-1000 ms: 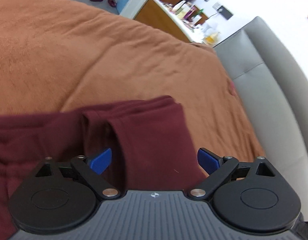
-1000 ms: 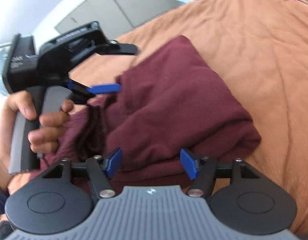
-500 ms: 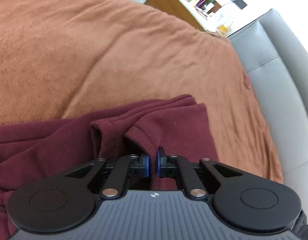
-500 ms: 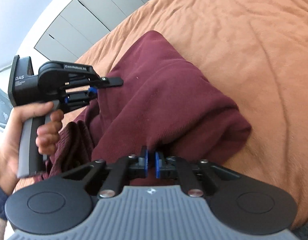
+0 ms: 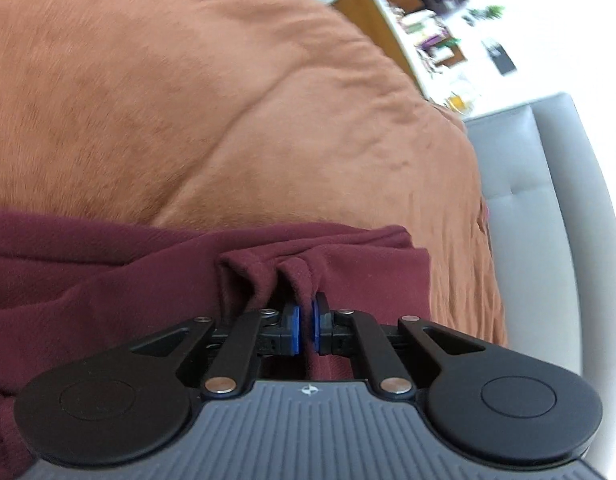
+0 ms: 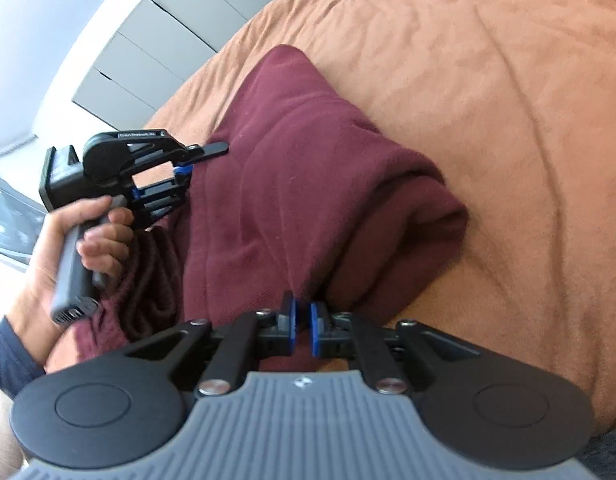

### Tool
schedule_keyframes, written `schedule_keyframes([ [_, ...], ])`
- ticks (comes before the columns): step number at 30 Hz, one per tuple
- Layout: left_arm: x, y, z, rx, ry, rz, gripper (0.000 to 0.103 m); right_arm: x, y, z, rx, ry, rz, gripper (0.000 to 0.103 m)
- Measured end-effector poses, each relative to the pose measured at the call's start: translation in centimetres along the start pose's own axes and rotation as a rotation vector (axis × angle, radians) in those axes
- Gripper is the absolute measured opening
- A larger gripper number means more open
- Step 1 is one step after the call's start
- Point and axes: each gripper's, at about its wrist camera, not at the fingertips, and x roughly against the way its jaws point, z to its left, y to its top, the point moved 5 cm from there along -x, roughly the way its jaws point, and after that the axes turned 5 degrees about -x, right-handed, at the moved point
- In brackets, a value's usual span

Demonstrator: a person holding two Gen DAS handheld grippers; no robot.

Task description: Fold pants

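On the orange blanket (image 6: pixel 488 80), both grippers, open a second before, had clamped the pants (image 6: pixel 287 184): left gripper (image 5: pixel 304 326) lower centre, right gripper (image 6: pixel 301 328) likewise, ready to lift the fold.

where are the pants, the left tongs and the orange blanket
pants (image 6: pixel 291 184): right wrist view, top folded layer
left tongs (image 5: pixel 304 330): left wrist view, between the blue tips
orange blanket (image 5: pixel 187 100): left wrist view, bare middle

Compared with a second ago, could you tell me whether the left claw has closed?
Yes. The left claw has shut on the pants, lying on the orange blanket.
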Motion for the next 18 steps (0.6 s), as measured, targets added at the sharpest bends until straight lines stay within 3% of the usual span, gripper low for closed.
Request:
schedule_keyframes([
  [1, 0.2, 0.0, -0.6, -0.034, 0.011, -0.003, 0.007, 0.3, 0.2, 0.0, -0.006, 0.016, -0.008, 0.009],
  [3, 0.3, 0.1, -1.2, -0.071, 0.023, 0.005, 0.007, 1.1, 1.0, -0.3, -0.042, 0.025, -0.051, 0.01],
  [6, -0.1, 0.2, -1.4, -0.082, 0.03, 0.017, 0.007, 2.4, 2.8, -1.5, -0.131, 0.037, -0.124, 0.028],
  [10, -0.3, 0.0, -1.3, -0.079, 0.031, 0.015, 0.007, 2.7, 4.5, -2.8, -0.239, 0.023, -0.17, 0.028],
  [11, -0.4, 0.0, -1.3, -0.08, 0.032, 0.016, 0.007, 2.7, 5.0, -2.9, -0.253, 0.011, -0.193, 0.027],
  [13, -0.5, 0.0, -1.4, -0.077, 0.037, 0.019, 0.007, 2.1, 5.4, -3.2, -0.298, -0.045, -0.181, 0.002],
  [18, -0.4, -0.1, -1.3, -0.071, 0.034, 0.017, 0.007, 3.0, 4.6, -3.6, -0.371, 0.019, -0.195, 0.001],
])
